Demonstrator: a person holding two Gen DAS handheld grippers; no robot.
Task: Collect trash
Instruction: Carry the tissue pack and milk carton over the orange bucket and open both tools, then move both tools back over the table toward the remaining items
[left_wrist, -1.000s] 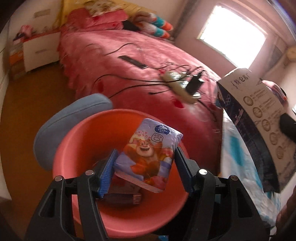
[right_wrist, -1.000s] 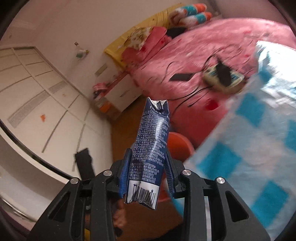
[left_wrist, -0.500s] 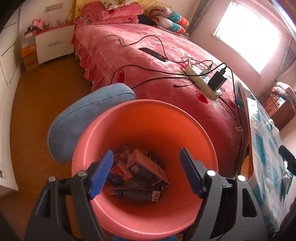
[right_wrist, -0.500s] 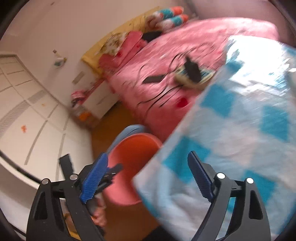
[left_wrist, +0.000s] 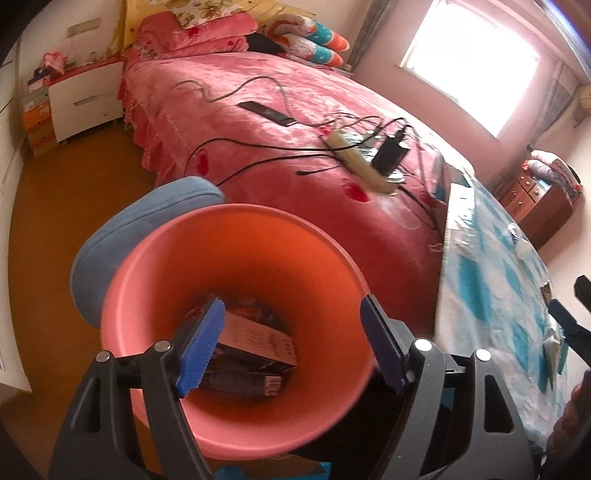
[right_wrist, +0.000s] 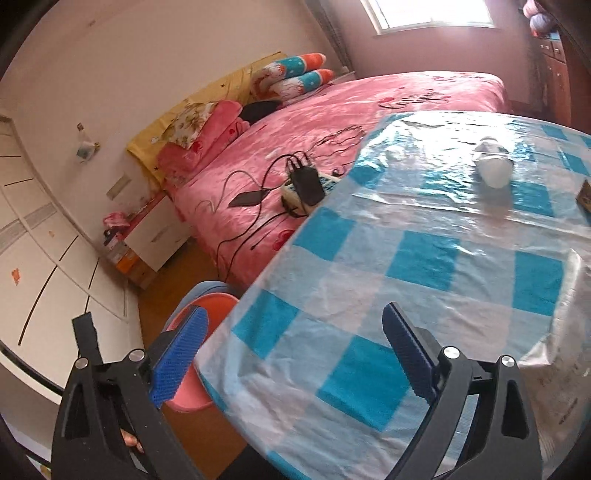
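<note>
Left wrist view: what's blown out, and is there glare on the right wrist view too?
Left wrist view: the window is blown out to white, and fisheye bends the bed. Right wrist view: glare streaks on the shiny checked tablecloth, and its window clips too.

Daylight pours through the window, blown out to white, washing the pink bed softly and glaring off the shiny tablecloth, while both views bend and darken at their edges.

Pink bed (cables strewn), bright window
</note>
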